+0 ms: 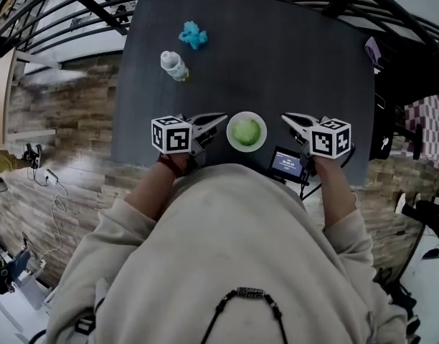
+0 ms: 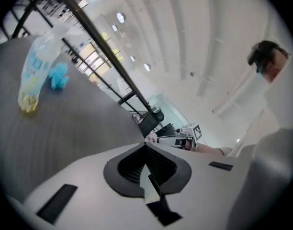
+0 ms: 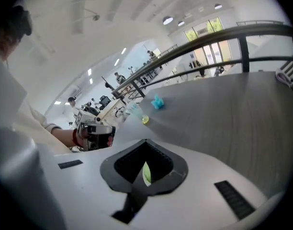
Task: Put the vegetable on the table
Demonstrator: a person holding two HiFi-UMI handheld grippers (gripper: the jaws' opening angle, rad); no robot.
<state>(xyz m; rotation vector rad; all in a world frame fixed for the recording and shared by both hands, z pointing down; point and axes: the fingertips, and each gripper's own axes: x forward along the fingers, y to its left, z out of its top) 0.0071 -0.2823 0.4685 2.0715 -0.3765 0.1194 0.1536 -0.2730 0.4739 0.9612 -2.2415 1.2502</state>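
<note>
Large open lab hall: ceiling lights, desks, black railing.

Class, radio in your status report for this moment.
Left gripper shut, empty. Right gripper shut, empty. Vegetable in white bowl between them, not gripped. Bottle, blue object farther back, no obstruction.

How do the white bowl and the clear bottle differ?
The white round bowl is open, holding a green vegetable; the clear plastic bottle is capped, with yellowish liquid. The bowl lies near the person, the bottle farther off. Both are small containers.
</note>
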